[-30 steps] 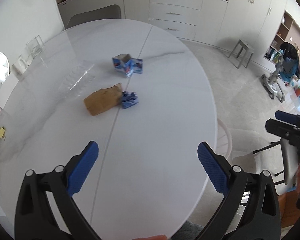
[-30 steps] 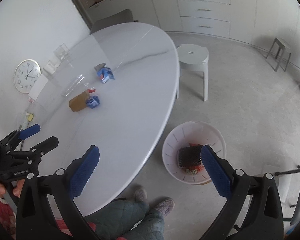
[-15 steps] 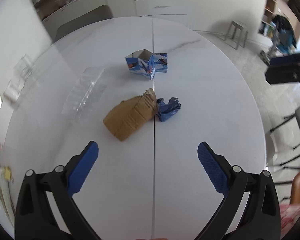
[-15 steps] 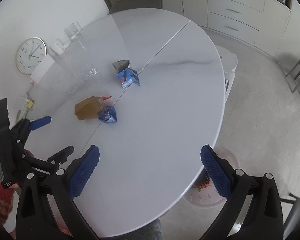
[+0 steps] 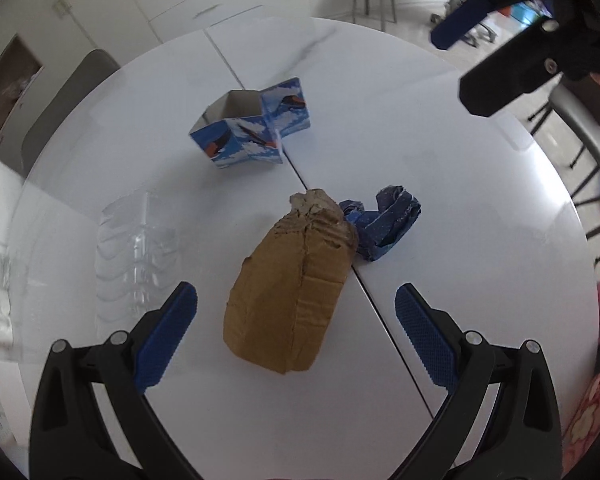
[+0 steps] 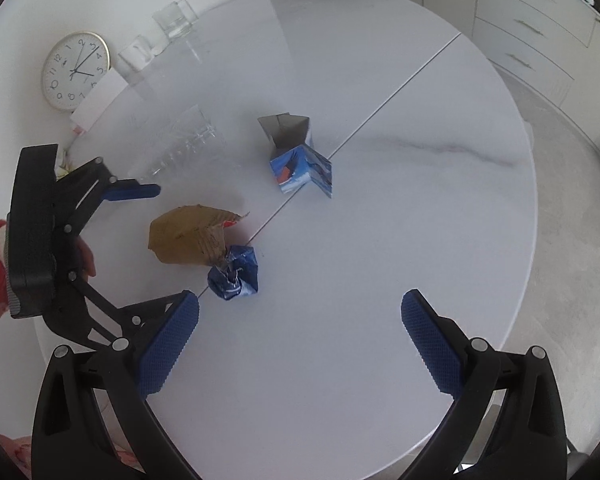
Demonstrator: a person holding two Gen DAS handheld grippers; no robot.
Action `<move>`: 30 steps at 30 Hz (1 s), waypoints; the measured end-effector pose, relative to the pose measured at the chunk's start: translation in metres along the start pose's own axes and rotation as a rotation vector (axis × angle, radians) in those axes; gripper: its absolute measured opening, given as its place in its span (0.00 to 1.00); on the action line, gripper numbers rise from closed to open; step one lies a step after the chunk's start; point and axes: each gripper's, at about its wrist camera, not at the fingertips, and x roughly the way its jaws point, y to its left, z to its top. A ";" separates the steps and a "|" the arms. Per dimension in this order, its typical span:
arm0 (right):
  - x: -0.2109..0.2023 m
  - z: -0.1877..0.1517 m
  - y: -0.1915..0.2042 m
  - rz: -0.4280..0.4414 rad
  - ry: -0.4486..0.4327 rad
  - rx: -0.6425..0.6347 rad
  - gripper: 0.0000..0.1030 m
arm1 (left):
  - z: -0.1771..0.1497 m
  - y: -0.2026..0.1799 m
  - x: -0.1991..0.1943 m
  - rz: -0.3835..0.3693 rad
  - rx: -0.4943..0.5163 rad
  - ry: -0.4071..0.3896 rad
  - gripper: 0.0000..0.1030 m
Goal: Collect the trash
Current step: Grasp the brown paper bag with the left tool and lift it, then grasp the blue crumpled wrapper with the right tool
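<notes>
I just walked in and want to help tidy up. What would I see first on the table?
First you'd spot the crumpled brown cardboard piece lying near the middle of the white table, right between the open blue fingers of the left gripper. A scrunched blue wrapper sits against its far end, and an open blue carton lies a little farther away. The right gripper hovers open too, holding nothing.

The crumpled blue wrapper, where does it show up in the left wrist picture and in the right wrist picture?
Left wrist: the crumpled blue wrapper lies right of centre, against the far end of the brown cardboard piece.
Right wrist: the wrapper lies left of centre, just below the cardboard.
Shared landmark: the table seam, which runs close beside the wrapper in both views.
</notes>
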 end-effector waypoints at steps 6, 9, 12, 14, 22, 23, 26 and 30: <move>0.003 0.004 0.000 0.057 0.002 -0.043 0.98 | 0.008 -0.005 0.016 -0.028 0.108 0.020 0.89; 0.003 0.003 -0.002 0.070 -0.002 -0.047 0.98 | 0.008 -0.003 0.024 -0.041 0.129 0.042 0.71; 0.006 0.003 -0.005 0.070 0.013 -0.051 0.98 | 0.008 0.005 0.029 -0.064 0.095 0.048 0.55; 0.009 0.005 -0.005 0.072 0.023 -0.055 0.98 | 0.008 0.013 0.032 -0.095 0.035 0.057 0.41; 0.025 0.008 0.010 0.163 0.055 -0.113 0.98 | -0.008 0.031 0.021 -0.127 -0.187 0.035 0.33; 0.029 0.008 0.013 0.169 0.065 -0.126 0.98 | -0.010 0.033 0.019 -0.129 -0.222 0.033 0.33; 0.042 0.007 0.025 0.180 0.102 -0.154 0.98 | -0.021 0.034 0.001 -0.113 -0.368 0.008 0.33; 0.056 0.001 0.043 0.196 0.129 -0.179 0.98 | -0.042 0.028 -0.031 -0.039 -0.576 -0.038 0.32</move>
